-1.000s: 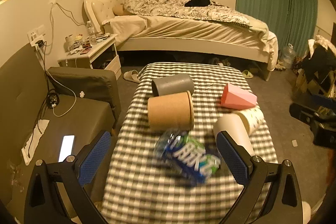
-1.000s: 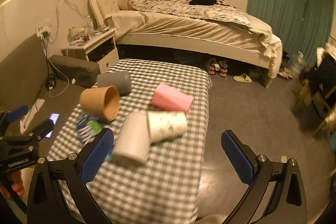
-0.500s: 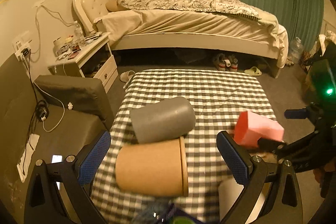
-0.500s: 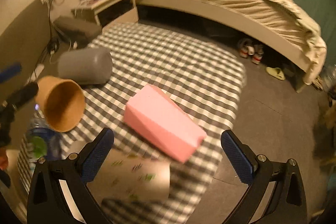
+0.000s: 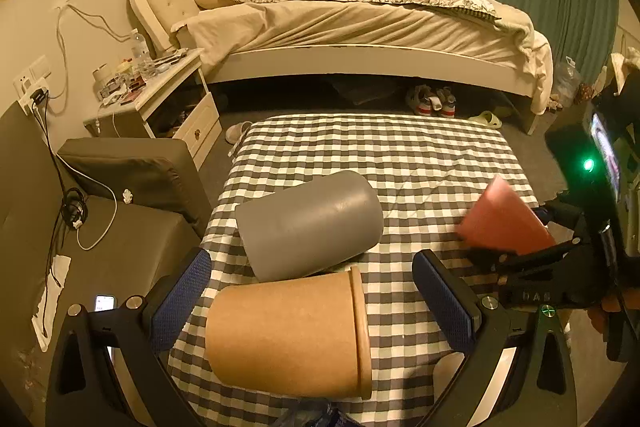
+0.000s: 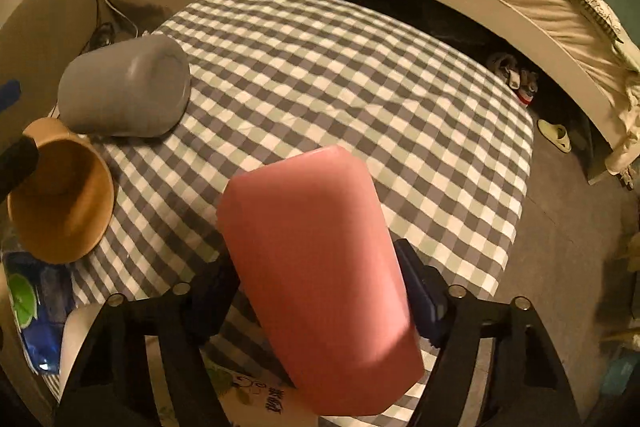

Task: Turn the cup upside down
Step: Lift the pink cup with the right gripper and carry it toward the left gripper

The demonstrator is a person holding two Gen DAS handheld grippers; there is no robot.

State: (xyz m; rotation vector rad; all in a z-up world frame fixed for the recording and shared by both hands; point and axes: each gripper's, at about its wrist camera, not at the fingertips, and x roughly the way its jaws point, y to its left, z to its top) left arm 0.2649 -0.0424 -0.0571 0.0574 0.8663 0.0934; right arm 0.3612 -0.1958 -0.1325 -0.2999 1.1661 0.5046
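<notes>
Pink faceted plastic cup (image 6: pixel 320 267) is pinched between the jaws of the right gripper (image 6: pixel 320 291), the blue pads being pressed against its opposite flat sides low on the body; it appears to be lifted off the checked cloth, tilted with its closed base pointing away from the camera. A grip across the flat facets is judged to have been chosen so that the cup cannot roll while it is turned over. In the left wrist view the same cup (image 5: pixel 502 223) is seen at the right, raised above the cloth.

The left gripper (image 5: pixel 316 295) is held with its jaws spread wide and nothing between them, poised over a brown paper cup (image 5: pixel 286 331) lying on its side, presumably in readiness for that cup's turn. Just beyond it, and touching it or nearly so, a grey matte cylindrical cup (image 5: pixel 310 225) also lies on its side. A blue-labelled plastic bottle (image 6: pixel 32 311) is seen at the near left edge.

All of this is carried on the tabletop (image 6: pixel 360 75), covered in grey-and-white gingham. Farther off, a white nightstand (image 5: pixel 160 95) and an unmade bed (image 5: pixel 360 15) are seen against the wall.

The flip is judged to be under way, not finished.
</notes>
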